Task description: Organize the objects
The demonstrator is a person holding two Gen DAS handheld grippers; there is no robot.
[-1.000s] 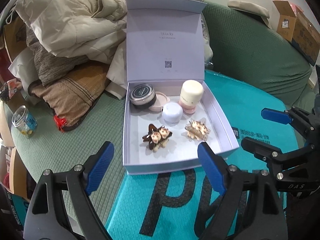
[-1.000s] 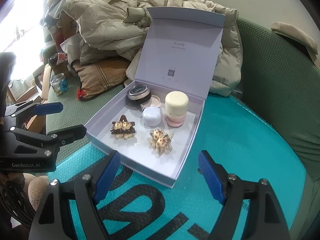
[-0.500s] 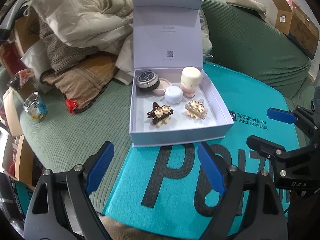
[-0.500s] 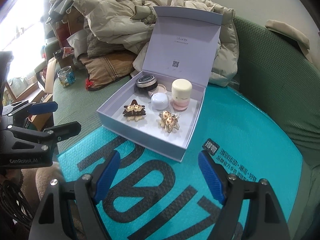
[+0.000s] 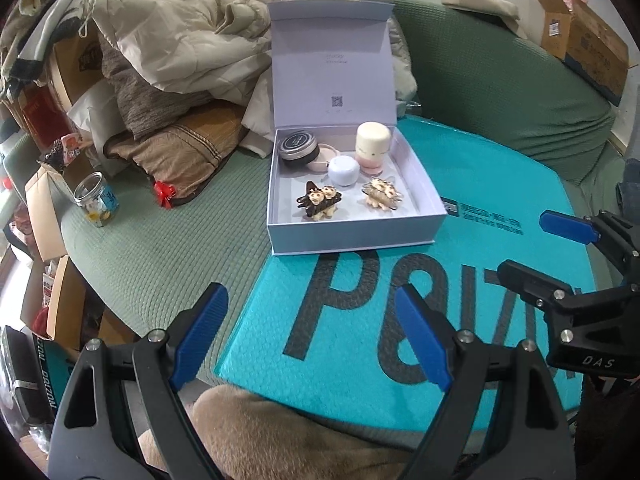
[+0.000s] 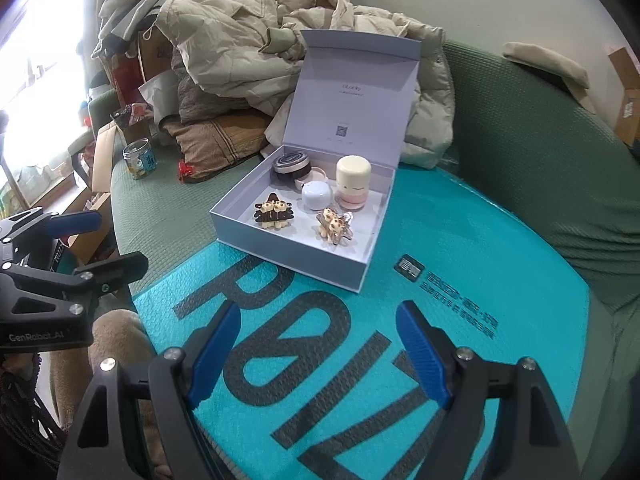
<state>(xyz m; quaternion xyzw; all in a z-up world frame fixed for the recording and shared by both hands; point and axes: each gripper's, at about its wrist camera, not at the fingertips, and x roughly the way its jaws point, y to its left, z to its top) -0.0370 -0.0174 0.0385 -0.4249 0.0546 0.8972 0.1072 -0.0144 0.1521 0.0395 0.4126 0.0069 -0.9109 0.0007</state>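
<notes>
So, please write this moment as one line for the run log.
left tool: open, empty | right tool: open, empty | gift box: lid up, five items inside | both tools short of box

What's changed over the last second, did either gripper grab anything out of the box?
No. Both grippers pulled back from the white box, which now looks smaller and farther off. Left gripper and right gripper stay open and empty. Box contents and raised lid are unchanged.

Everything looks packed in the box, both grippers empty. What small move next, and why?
Probably bring the left gripper forward toward the upright lid to fold it down: the box holds five items, and both it and the right gripper are open, short of it.
</notes>
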